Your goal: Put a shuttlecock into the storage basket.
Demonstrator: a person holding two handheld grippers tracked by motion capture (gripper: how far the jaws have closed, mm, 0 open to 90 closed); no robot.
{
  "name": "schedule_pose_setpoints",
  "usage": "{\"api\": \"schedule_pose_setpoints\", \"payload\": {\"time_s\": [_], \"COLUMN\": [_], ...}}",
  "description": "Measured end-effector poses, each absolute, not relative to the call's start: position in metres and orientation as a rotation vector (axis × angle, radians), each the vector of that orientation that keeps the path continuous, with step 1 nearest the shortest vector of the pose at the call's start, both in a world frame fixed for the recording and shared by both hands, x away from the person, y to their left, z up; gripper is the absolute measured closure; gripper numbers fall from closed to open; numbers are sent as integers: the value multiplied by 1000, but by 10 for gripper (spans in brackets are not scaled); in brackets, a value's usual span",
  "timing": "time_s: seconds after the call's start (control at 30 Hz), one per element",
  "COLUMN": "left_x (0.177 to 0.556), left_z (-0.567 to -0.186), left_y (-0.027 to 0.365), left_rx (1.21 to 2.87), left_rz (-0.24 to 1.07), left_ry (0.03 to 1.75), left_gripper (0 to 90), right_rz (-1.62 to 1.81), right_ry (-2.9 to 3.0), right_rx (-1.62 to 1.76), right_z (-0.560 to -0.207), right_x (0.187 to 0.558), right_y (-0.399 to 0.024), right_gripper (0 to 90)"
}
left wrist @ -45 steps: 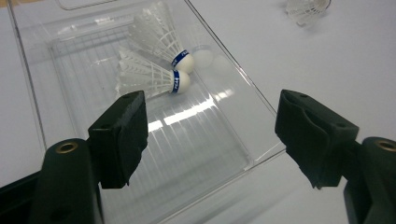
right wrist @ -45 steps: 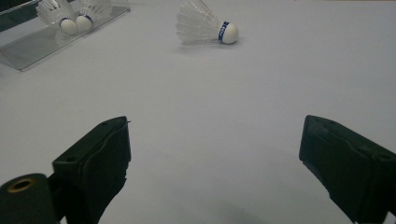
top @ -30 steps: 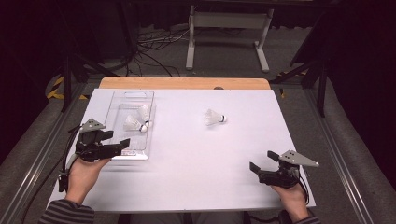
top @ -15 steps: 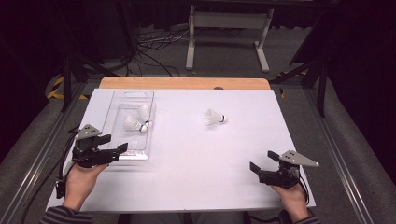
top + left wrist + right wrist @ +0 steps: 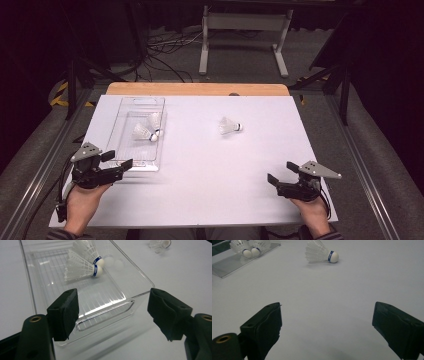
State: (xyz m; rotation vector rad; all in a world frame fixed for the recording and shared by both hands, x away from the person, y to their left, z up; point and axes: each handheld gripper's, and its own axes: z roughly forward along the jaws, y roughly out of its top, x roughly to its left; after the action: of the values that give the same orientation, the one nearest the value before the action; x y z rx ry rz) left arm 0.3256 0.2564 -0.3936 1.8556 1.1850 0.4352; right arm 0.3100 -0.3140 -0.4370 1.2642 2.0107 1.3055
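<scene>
The high view looks forward and down from above the person's near edge, taking in the whole white table and the floor beyond. The left gripper view sits low and close at the near left, facing the near end of the clear tray — the same tray seen from above. The right gripper view sits low at the near right, facing far-left; both gripper views share the loose shuttlecock
</scene>
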Motion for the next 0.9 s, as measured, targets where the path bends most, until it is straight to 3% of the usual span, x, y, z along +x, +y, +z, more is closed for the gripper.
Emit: {"api": "schedule_pose_setpoints", "payload": {"time_s": [0.9], "left_x": [311], "left_z": [-409], "left_y": [258], "left_rx": [1805], "left_rz": [453], "left_ry": [1138], "left_gripper": [261], "right_rz": [1302], "right_ry": [2010], "right_rx": [1267], "right_z": [-437], "right_x": [310], "right_y": [-314], "right_gripper": [97]}}
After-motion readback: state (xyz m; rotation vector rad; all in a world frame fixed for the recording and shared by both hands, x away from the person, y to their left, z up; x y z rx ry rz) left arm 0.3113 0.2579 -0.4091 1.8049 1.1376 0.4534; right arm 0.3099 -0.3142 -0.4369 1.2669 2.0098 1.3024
